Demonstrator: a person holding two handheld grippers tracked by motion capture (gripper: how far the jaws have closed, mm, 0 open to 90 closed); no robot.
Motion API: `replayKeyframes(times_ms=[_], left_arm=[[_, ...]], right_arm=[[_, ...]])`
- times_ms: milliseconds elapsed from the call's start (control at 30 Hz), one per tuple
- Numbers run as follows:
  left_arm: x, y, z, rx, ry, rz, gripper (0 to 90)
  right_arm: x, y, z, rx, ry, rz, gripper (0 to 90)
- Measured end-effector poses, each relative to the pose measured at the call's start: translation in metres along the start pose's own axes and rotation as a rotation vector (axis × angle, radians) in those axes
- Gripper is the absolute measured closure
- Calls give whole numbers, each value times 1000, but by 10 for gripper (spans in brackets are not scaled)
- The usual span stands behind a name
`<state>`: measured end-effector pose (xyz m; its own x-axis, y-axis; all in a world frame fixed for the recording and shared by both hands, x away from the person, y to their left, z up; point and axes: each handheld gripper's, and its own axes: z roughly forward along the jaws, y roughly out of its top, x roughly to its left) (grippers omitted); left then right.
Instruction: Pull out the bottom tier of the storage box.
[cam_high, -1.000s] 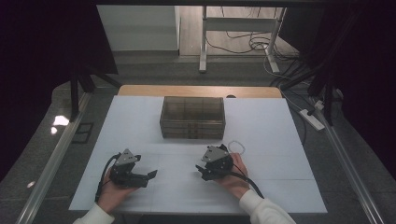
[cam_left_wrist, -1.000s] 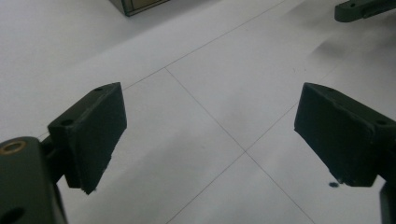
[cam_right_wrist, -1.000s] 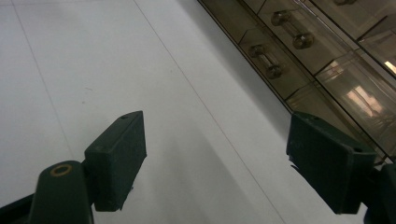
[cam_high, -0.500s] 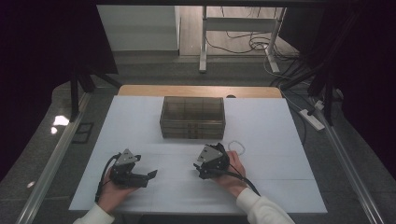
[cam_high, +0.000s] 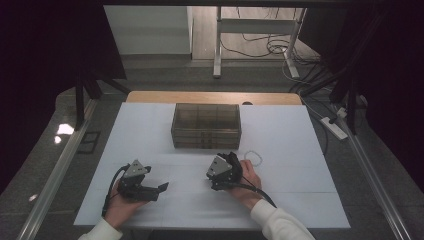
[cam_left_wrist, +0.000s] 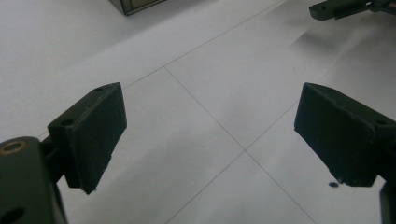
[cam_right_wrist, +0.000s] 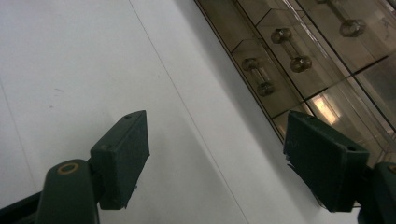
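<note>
High view | left tongs (cam_high: 161, 188) wide open, empty | right tongs (cam_high: 215, 181) wide open, empty, near drawer box (cam_high: 206, 126) | no readable writing

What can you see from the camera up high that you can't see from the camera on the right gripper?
The high view takes in the whole brown drawer box, a white loop lying on the white table, and both hands with the left gripper and right gripper. The right gripper view gives a close look at the round drawer knobs between its open jaws. Both show the box and the white table.
</note>
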<state>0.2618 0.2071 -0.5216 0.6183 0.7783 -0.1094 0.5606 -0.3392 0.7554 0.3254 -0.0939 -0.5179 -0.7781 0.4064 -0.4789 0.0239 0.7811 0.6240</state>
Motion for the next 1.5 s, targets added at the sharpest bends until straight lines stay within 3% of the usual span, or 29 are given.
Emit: replayKeyframes(times_ms=[533, 1500], left_arm=[[0, 0, 0, 1, -1, 2, 100], [0, 0, 0, 0, 0, 2, 100]], right_arm=[[0, 5, 7, 17, -33, -37, 234], [5, 11, 22, 45, -131, -173, 302]])
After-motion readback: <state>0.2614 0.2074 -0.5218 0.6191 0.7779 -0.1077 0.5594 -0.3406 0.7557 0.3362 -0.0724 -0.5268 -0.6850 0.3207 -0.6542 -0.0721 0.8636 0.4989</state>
